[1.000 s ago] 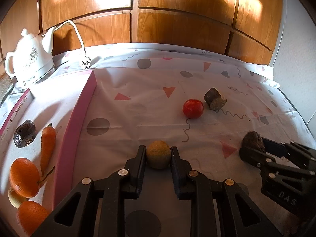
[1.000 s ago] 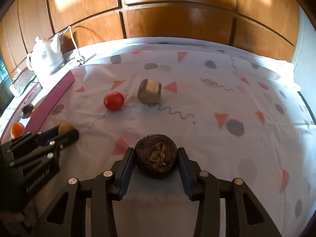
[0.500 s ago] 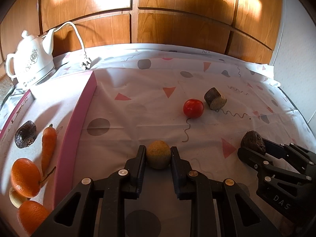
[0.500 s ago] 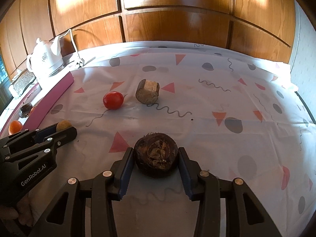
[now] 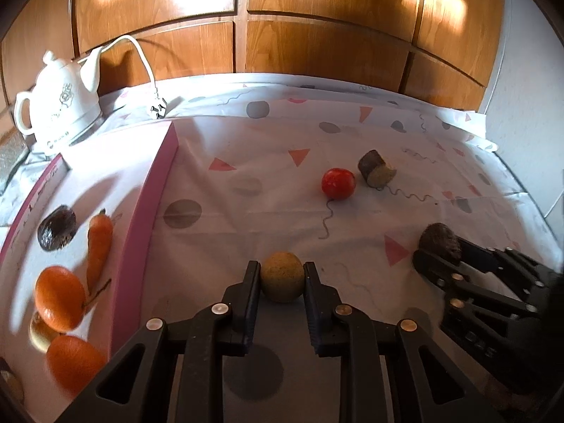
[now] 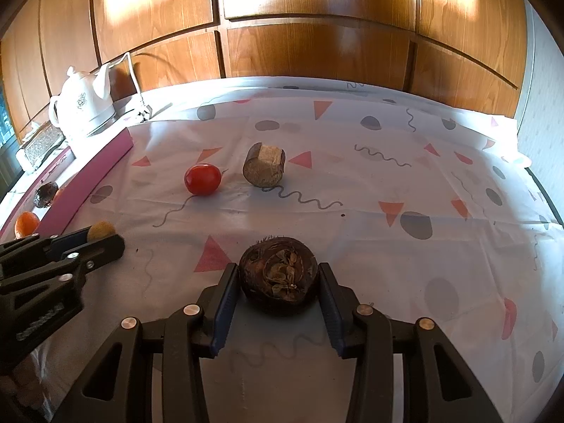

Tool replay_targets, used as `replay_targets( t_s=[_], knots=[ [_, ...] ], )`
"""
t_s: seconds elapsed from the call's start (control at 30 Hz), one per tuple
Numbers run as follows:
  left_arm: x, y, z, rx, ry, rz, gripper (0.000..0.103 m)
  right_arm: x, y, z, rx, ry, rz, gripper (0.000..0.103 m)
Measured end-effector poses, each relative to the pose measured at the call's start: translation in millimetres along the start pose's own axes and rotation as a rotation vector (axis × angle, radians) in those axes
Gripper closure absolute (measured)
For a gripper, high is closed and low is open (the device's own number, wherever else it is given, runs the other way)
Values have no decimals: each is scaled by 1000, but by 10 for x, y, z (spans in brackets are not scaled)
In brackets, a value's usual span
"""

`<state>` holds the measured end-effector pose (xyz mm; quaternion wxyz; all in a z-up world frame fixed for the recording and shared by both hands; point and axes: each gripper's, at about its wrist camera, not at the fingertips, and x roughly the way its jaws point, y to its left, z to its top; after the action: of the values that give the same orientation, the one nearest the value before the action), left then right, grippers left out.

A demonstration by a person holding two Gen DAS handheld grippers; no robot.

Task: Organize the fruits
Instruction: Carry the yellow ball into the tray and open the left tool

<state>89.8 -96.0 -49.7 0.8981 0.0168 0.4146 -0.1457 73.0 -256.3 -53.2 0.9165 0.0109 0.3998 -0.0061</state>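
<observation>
Left gripper (image 5: 282, 276): closed on a small round tan fruit (image 5: 282, 276), pads pressed to both its sides, held over the patterned tablecloth (image 5: 268, 162). Right gripper (image 6: 278, 278): clamped on a dark brown, rough-skinned fruit (image 6: 278, 275), shrivelled end facing the camera; lifted or resting on the cloth, hard to tell.

Between and beyond the two: red tomato (image 5: 337, 183) on the cloth, just beside a brown cut chunk (image 5: 376, 173) with a pale flat face, a narrow gap between them.

Far left: pink-edged white board (image 5: 155, 190) carrying a carrot (image 5: 99, 243), a dark wrinkled fruit (image 5: 56, 227), two oranges (image 5: 60, 298) and a pale roundish item partly hidden under them. Behind the board: white teapot-shaped kettle (image 5: 63, 105), cord and plug (image 5: 157, 110) lying loose. Wooden panelling (image 5: 317, 35) at the back.
</observation>
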Motion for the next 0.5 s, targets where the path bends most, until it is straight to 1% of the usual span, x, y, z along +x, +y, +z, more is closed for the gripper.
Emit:
replay_targets(
  t_s=[0.1,0.17,0.23,0.3,0.43,0.5],
  knots=[
    [-133,12,-25,-19,4,-17,79,4,-1,3,-1,1,0,58],
    [-234,31,-26,-30,-9,-31,79,7,0,6,-2,3,-1,58],
    [-336,59,-13,-29,-21,-23,79,6,17,9,-9,8,-10,58],
    [-448,113,1,-34,-34,-30,79,6,34,6,-19,8,-19,58],
    [-691,346,62,-76,-81,-6,79,9,46,4,-25,9,-26,59],
    [-774,510,88,-98,-95,38,79,12,51,1,-28,9,-30,59]
  ],
)
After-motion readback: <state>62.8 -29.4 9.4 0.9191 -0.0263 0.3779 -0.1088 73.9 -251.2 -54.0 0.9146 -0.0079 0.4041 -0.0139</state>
